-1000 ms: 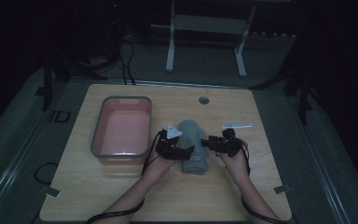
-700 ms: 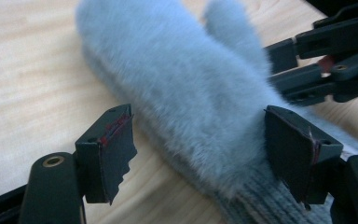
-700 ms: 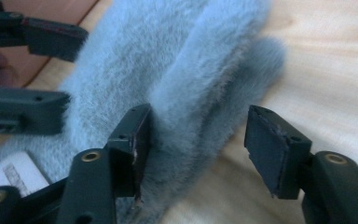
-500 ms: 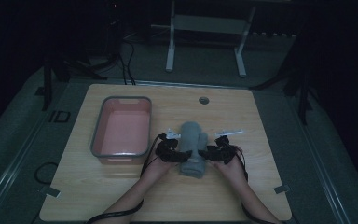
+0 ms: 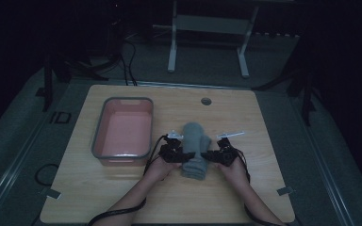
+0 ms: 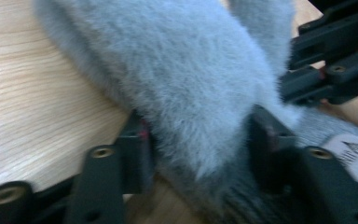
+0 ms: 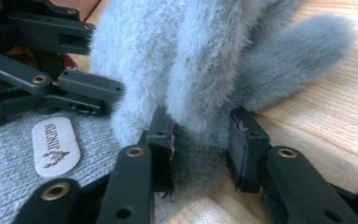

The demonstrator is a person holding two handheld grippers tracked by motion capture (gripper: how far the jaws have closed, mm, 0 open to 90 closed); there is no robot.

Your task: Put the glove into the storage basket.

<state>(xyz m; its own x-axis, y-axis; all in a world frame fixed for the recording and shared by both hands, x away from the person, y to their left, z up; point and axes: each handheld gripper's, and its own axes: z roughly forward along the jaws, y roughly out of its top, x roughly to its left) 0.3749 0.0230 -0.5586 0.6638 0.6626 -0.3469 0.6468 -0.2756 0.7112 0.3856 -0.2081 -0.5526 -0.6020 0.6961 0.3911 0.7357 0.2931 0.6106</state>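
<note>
Left hand-held gripper (image 6: 193, 154) and right hand-held gripper (image 7: 200, 144) each pinching grey fuzzy mitten (image 5: 195, 148) on bench (image 5: 264, 188); pink tub (image 5: 122, 129) beside.

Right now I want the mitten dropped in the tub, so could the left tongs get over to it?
Probably yes. The tub sits open-topped just beside the left tongs, with bare table between. But both tongs grip the mitten, so the right tongs must release or follow.
</note>
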